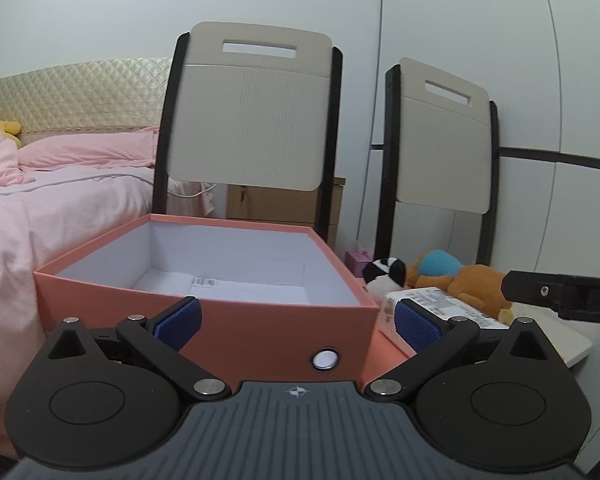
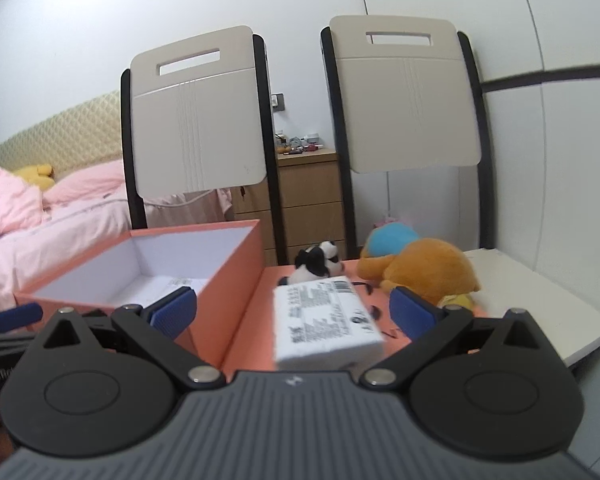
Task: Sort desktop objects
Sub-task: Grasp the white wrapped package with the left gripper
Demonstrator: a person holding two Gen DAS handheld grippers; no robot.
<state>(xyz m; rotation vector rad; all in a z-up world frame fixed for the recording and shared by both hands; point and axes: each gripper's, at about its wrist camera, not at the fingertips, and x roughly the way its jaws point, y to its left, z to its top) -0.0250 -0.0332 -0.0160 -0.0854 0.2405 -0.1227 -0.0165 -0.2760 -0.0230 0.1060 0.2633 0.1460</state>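
Note:
An open orange box with a white inside holds only paper; it also shows in the right wrist view. My left gripper is open and empty, just in front of the box's near wall. My right gripper is open, with a white labelled carton lying between its fingers on the orange lid. Behind the carton lie a black-and-white plush and an orange plush with a blue part. The carton and plushes also show in the left wrist view.
Two chair backs stand behind the white table. A bed with pink bedding is on the left. A wooden drawer unit stands between the chairs. The right gripper's body shows at the left view's right edge.

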